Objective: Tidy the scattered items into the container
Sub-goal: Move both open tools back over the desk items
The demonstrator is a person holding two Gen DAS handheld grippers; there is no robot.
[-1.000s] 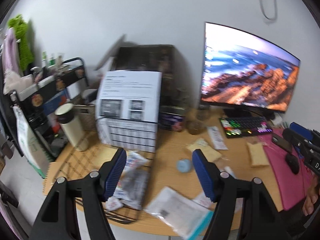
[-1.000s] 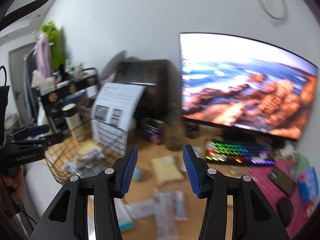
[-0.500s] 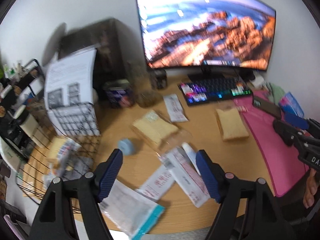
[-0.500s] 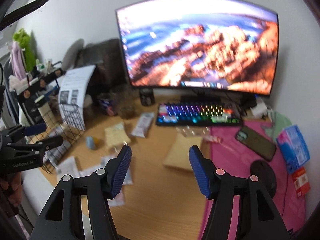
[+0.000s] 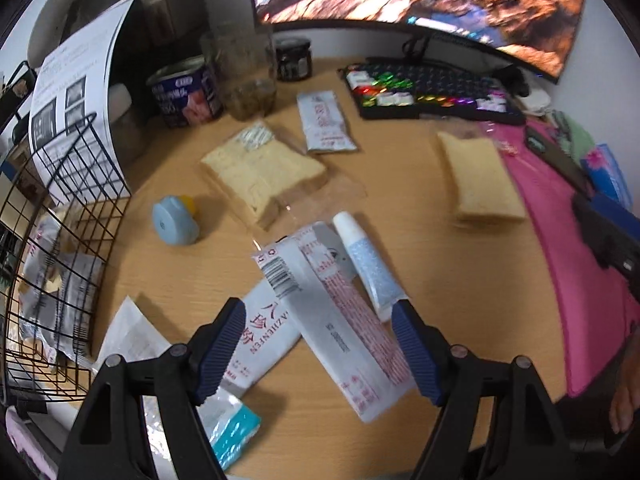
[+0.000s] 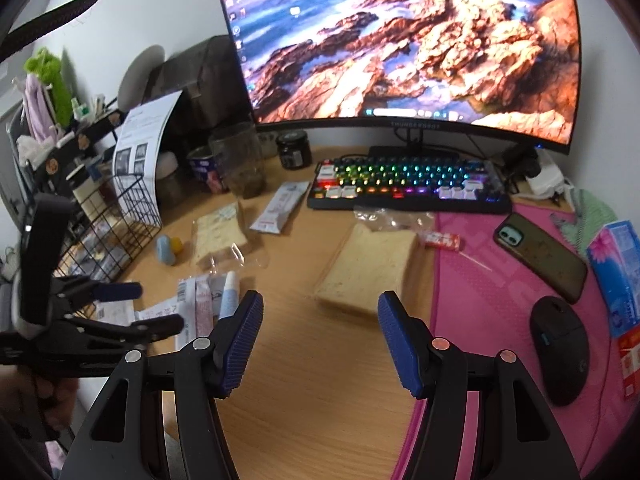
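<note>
My left gripper (image 5: 318, 344) is open and empty, hovering over a long white packet with red print (image 5: 344, 332) that lies on another white packet (image 5: 264, 340) beside a pale blue tube (image 5: 366, 264). A black wire basket (image 5: 60, 216) with several packets inside stands at the left. Two bagged bread slices (image 5: 260, 172) (image 5: 480, 176), a white sachet (image 5: 324, 120) and a small blue-and-yellow item (image 5: 176, 220) lie scattered on the wooden desk. My right gripper (image 6: 320, 336) is open and empty, just in front of the right bread slice (image 6: 370, 268).
A monitor (image 6: 400, 40), lit keyboard (image 6: 408, 180), jars and a can (image 5: 184, 96) stand at the back. A pink mat (image 6: 520, 320) holds a phone (image 6: 540, 252), mouse (image 6: 560, 348) and tissue pack. A teal-edged bag (image 5: 224, 428) lies at the desk's front edge.
Both grippers swung right and tipped down toward the desk. The left moved from over the basket to above the packets; the right now faces the right bread slice. Both stayed open.
</note>
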